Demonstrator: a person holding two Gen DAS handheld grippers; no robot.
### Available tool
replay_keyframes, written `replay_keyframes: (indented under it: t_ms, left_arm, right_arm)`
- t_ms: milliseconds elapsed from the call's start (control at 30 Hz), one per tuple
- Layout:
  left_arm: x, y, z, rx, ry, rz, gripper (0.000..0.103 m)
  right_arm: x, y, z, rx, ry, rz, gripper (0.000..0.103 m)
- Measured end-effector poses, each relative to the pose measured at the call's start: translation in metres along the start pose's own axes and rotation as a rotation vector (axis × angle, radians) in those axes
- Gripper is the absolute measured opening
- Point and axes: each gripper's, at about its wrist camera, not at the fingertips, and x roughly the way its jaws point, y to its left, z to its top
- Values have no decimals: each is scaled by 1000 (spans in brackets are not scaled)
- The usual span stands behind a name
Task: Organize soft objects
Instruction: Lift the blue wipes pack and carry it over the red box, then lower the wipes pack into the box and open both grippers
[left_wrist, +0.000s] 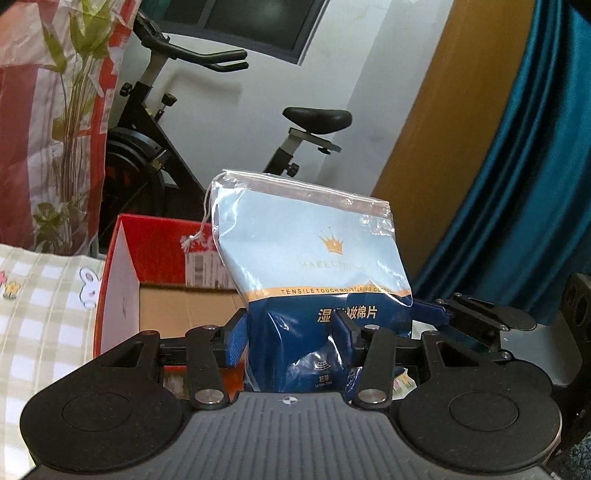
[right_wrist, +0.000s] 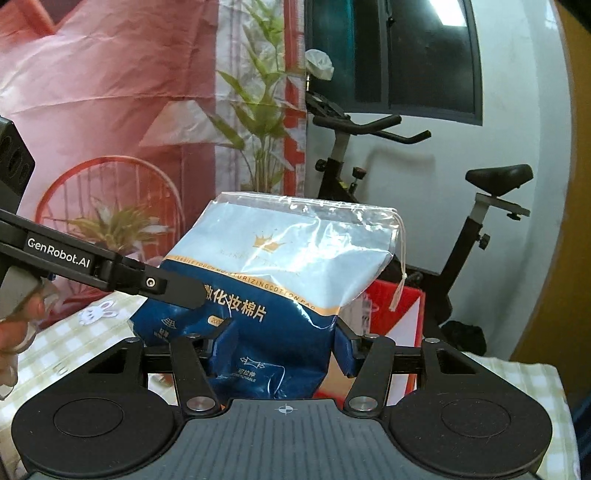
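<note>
A plastic drawstring bag of cotton pads (left_wrist: 314, 251), pale blue above and dark blue below, stands upright in the air between both grippers. In the left wrist view my left gripper (left_wrist: 291, 339) is shut on its dark lower part. A black finger of the right gripper (left_wrist: 480, 317) reaches the bag's right edge. In the right wrist view my right gripper (right_wrist: 282, 343) is shut on the lower part of the same bag (right_wrist: 295, 251). The left gripper's finger (right_wrist: 177, 290) presses on it from the left.
A red box (left_wrist: 155, 251) with brown cardboard inside sits just behind the bag, on a green checked cloth (left_wrist: 44, 295). Behind are an exercise bike (left_wrist: 155, 147), a wrapped plant (left_wrist: 74, 110) and a teal curtain (left_wrist: 517, 184). A hand (right_wrist: 14, 332) holds the left gripper.
</note>
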Motion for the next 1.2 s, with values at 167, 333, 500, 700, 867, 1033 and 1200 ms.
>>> replay_keyframes:
  t_ms: [167, 333, 500, 700, 867, 1033, 1200]
  left_arm:
    - [25, 15, 13, -18, 28, 23, 51]
    - [50, 27, 14, -53, 85, 45, 51]
    - [72, 39, 9, -76, 154, 68, 51]
    - [83, 45, 8, -83, 201, 83, 51]
    - [94, 46, 5, -75, 233, 97, 55]
    - [89, 42, 4, -37, 213, 136, 70]
    - [71, 39, 6, -50, 179, 141, 70]
  right_arm:
    - [42, -21, 8, 10, 46, -1, 51]
    - [80, -35, 5, 41, 114, 0, 51]
    - [111, -42, -2, 70, 190, 5, 51]
    - [132, -43, -10, 95, 256, 8, 52]
    - [141, -42, -18, 107, 302, -18, 54]
    - [136, -38, -21, 86, 298, -55, 65]
    - [123, -33, -19, 87, 265, -64, 64]
